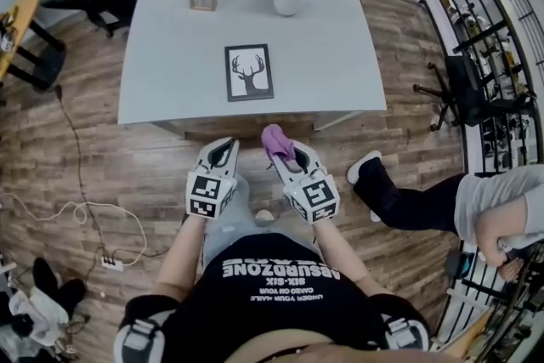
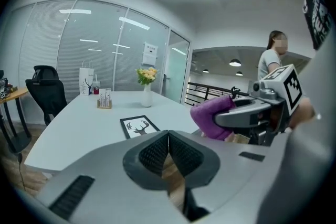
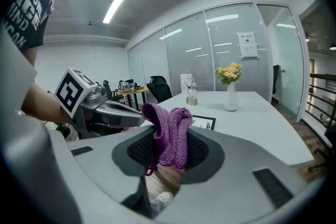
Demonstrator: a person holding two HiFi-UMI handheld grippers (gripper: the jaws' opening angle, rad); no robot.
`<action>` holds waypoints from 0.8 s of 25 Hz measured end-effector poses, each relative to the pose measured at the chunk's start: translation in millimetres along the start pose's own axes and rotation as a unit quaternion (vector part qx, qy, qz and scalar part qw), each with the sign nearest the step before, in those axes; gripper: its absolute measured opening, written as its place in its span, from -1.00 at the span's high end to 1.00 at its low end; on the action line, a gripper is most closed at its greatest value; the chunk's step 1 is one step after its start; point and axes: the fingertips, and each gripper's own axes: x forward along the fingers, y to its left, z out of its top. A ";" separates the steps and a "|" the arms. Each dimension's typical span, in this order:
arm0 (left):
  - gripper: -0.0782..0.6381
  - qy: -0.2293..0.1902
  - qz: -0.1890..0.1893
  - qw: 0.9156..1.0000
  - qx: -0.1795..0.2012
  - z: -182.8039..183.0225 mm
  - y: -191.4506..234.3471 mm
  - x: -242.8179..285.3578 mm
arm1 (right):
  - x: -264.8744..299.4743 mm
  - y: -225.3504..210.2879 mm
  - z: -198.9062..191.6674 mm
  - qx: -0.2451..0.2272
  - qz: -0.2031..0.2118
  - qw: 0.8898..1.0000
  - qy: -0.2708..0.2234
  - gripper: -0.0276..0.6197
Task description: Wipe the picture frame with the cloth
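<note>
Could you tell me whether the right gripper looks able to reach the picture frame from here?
Probably yes: the picture frame lies flat near the table's front edge, ahead of the right gripper holding the cloth, nothing between them.

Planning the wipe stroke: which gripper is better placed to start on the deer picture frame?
Right. The right gripper is shut on the purple cloth; the left gripper is shut and empty. Both hang short of the table, the deer picture frame ahead.
</note>
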 end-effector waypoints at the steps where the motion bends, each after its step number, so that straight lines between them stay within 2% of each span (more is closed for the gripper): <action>1: 0.73 0.006 -0.001 1.000 -0.001 -0.6 10.2 8.3 | 11.1 -4.3 1.5 -0.008 0.002 1.000 0.009 0.55; 8: 0.73 0.050 -0.015 0.999 0.001 -9.2 79.0 63.7 | 96.8 -26.3 2.7 -0.065 0.022 0.995 0.073 0.55; 14: 0.73 0.090 -0.054 0.994 0.006 -13.7 111.6 103.4 | 154.8 -37.2 -8.1 -0.064 0.040 0.987 0.142 0.55; 20: 0.73 0.137 -0.102 0.985 0.024 -33.4 129.3 142.1 | 199.2 -47.6 -26.7 -0.078 0.044 0.977 0.195 0.54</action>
